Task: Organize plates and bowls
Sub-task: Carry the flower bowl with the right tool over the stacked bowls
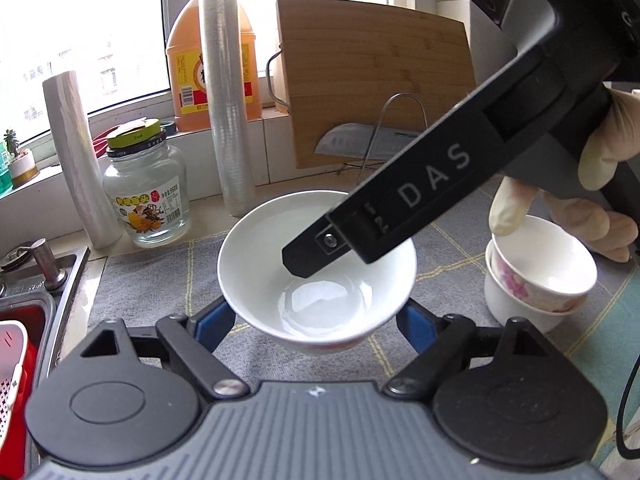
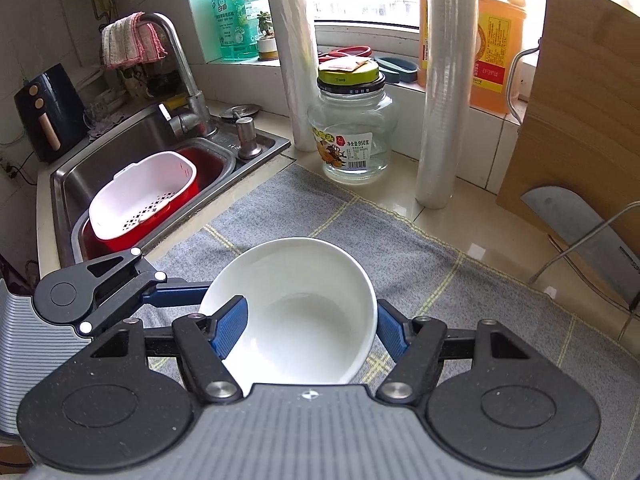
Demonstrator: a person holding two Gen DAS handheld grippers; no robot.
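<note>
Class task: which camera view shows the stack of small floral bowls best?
The left wrist view: the stack of small floral bowls sits at its right edge, beside a gloved hand. The right wrist view does not show it.

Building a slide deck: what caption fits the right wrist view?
Right gripper pinching the white bowl's rim above the grey mat, sink behind.

Both grippers, left (image 1: 316, 320) and right (image 2: 308, 328), point downward, fingers (image 2: 228, 330) clamped.

Jar (image 2: 354, 136) between 2 rolls (image 2: 442, 92)
</note>
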